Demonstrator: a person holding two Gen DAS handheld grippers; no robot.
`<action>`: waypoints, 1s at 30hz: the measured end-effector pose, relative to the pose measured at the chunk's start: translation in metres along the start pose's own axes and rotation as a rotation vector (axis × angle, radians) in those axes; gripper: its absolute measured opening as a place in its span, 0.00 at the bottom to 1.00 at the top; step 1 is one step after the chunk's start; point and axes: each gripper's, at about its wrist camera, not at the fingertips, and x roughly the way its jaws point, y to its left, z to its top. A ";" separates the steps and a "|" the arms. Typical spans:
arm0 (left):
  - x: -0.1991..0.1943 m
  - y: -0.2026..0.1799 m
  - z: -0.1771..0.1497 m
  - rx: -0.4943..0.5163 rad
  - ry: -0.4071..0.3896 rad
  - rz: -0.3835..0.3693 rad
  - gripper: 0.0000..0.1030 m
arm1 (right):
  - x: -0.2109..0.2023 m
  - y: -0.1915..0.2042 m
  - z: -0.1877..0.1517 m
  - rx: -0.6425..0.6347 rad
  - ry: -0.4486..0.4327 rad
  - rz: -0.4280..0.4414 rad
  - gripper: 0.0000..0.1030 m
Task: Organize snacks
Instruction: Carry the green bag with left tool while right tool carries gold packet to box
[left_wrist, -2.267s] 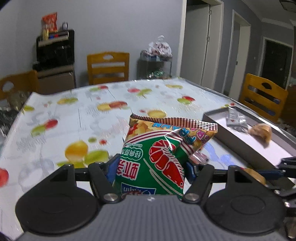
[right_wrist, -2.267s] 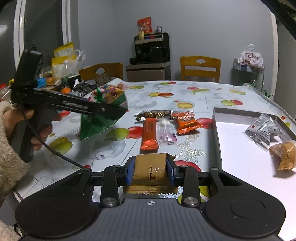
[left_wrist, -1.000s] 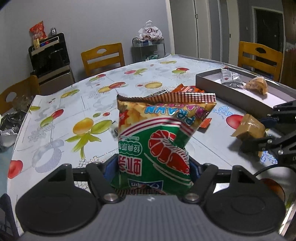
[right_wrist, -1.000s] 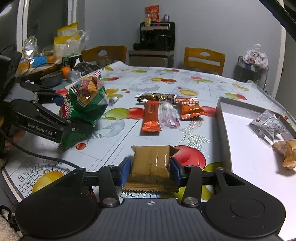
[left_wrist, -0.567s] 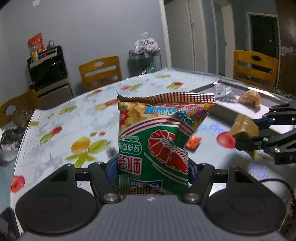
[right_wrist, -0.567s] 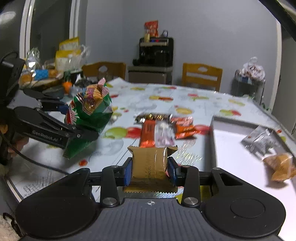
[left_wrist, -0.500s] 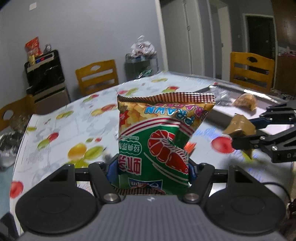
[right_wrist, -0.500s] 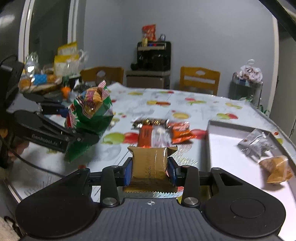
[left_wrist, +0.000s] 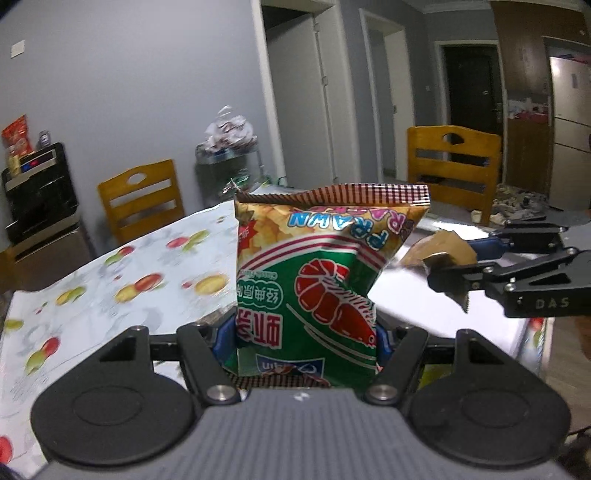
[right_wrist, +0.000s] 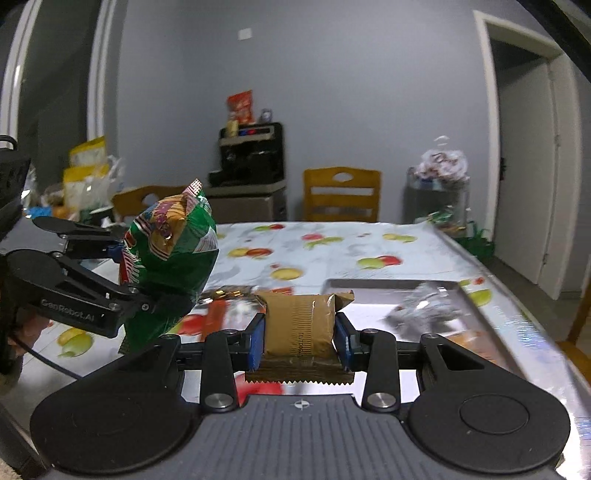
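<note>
left gripper (left_wrist: 306, 332) clamps a prawn cracker bag (left_wrist: 317, 291); right gripper (right_wrist: 300, 334) pinches a gold wafer packet (right_wrist: 300, 325); only its view shows, blurred, perhaps a tray (right_wrist: 369, 286) at 1 o'clock.

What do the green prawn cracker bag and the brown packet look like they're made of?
Green prawn cracker bag: likely glossy plastic film; bright glare spots, creases, a crimped top seal.
Brown packet: probably shiny foil-like plastic wrap; a sheen along its edge and a zigzag-cut end.
</note>
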 end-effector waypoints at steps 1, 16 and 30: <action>0.003 -0.005 0.004 0.004 -0.003 -0.012 0.66 | -0.001 -0.005 0.000 0.006 -0.003 -0.013 0.38; 0.054 -0.083 0.035 0.090 0.026 -0.157 0.66 | -0.020 -0.076 -0.025 0.108 0.022 -0.184 0.38; 0.092 -0.129 0.025 0.151 0.102 -0.262 0.66 | -0.013 -0.095 -0.043 0.125 0.085 -0.216 0.38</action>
